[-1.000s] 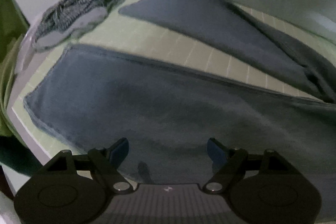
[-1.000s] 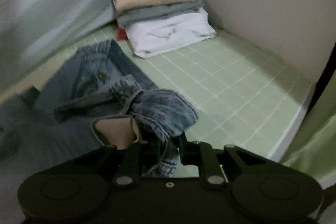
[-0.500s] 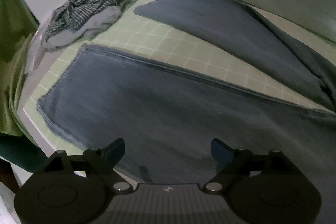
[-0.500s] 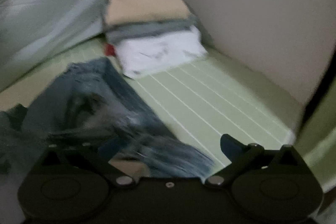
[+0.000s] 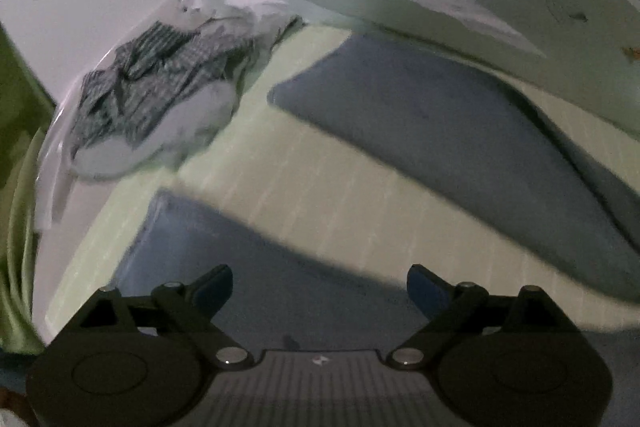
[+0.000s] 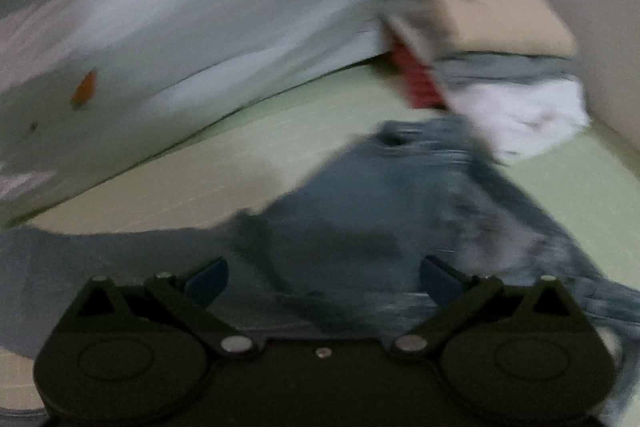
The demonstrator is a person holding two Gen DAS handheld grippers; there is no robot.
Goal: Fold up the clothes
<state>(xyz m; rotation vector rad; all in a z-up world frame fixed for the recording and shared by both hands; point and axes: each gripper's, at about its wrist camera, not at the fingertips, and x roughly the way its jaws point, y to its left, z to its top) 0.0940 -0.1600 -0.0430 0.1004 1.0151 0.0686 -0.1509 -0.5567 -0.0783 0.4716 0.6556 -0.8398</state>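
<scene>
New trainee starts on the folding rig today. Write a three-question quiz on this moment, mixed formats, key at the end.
1. True or false: the right gripper is clamped on the blue denim jeans.
2. Multiple choice: what lies on top of the folded clothes stack by the wall? A) a beige garment B) a black towel C) a striped shirt
3. Fill in: in the left wrist view, the two jeans legs are spread apart, with the pale green gridded mat showing ____ them.

Key: 1 false, its jaws stand open over the denim; 2 A; 3 between.
</scene>
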